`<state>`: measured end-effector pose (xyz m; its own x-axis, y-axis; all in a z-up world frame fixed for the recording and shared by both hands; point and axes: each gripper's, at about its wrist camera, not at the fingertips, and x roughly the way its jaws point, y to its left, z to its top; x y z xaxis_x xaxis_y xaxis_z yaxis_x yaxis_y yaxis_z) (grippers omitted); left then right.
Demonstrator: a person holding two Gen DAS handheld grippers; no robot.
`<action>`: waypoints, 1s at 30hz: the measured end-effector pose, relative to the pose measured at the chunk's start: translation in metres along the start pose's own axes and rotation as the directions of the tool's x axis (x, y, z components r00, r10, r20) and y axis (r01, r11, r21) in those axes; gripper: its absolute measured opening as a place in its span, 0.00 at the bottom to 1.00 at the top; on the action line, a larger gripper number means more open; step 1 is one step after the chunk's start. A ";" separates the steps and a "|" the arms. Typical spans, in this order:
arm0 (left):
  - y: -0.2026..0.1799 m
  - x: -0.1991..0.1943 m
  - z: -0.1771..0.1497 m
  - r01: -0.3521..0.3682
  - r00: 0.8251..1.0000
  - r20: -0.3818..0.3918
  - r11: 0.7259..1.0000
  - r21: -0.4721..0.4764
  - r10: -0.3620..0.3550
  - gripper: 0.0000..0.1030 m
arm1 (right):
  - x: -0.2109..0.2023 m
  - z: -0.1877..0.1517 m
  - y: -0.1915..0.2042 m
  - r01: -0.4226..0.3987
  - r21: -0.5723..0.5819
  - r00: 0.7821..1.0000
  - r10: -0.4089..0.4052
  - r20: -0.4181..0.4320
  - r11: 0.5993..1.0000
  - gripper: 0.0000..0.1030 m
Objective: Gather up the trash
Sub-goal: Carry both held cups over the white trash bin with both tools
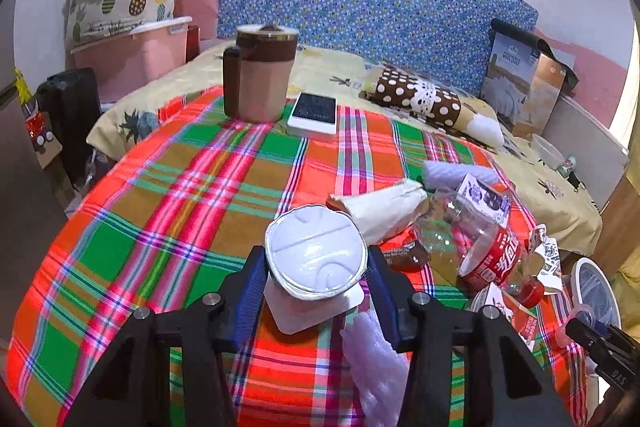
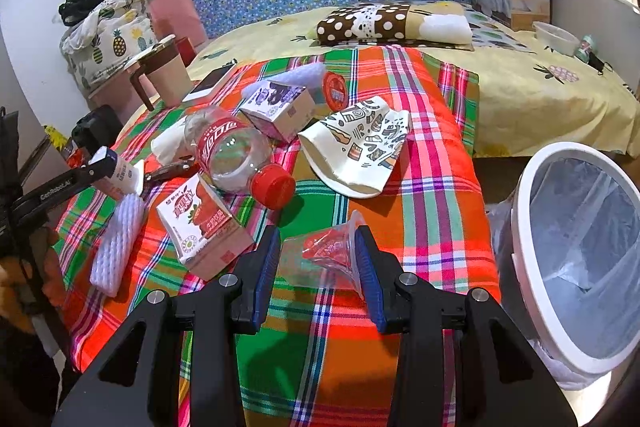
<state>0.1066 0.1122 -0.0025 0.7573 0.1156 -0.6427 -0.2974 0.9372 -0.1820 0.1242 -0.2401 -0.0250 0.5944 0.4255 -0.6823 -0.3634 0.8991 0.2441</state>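
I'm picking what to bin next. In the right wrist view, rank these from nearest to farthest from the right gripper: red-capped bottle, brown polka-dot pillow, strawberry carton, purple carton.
1. Strawberry carton, just left of the right gripper.
2. Red-capped bottle, lying beyond the carton, cap toward the camera.
3. Purple carton, behind the bottle.
4. Brown polka-dot pillow, on the bed past the plaid cloth.

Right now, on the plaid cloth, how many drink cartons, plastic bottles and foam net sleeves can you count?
Drink cartons: 2, the purple carton and the red carton
Plastic bottle: 1
Foam net sleeves: 2, the near sleeve and the far sleeve
Total: 5
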 end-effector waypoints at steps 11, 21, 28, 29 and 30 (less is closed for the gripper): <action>-0.031 -0.041 0.008 0.089 0.995 0.043 0.994 0.056 -0.091 0.48 | -0.019 0.004 -0.004 -0.008 0.005 0.999 0.008 0.051 1.000 0.39; -0.113 -0.061 0.001 0.268 0.962 0.003 0.948 0.171 -0.272 0.48 | -0.044 0.000 -0.034 0.035 0.058 0.993 -0.041 0.112 0.998 0.39; -0.191 -0.057 -0.009 0.417 0.908 -0.077 0.873 0.251 -0.412 0.48 | -0.063 -0.011 -0.080 0.109 0.150 0.983 -0.129 0.131 0.983 0.40; -0.204 -0.056 -0.012 0.438 0.898 -0.092 0.859 0.263 -0.430 0.48 | -0.065 -0.014 -0.088 0.123 0.168 0.981 -0.146 0.129 0.978 0.40; -0.219 -0.054 -0.015 0.461 0.887 -0.109 0.844 0.275 -0.449 0.48 | -0.067 -0.017 -0.096 0.138 0.183 0.979 -0.162 0.126 0.973 0.40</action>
<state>0.1220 -0.1044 0.0606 0.7422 -0.3539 -0.5691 0.2579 0.9346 -0.2449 0.1066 -0.3566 -0.0143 0.7309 0.2836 -0.6207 -0.1404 0.9526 0.2698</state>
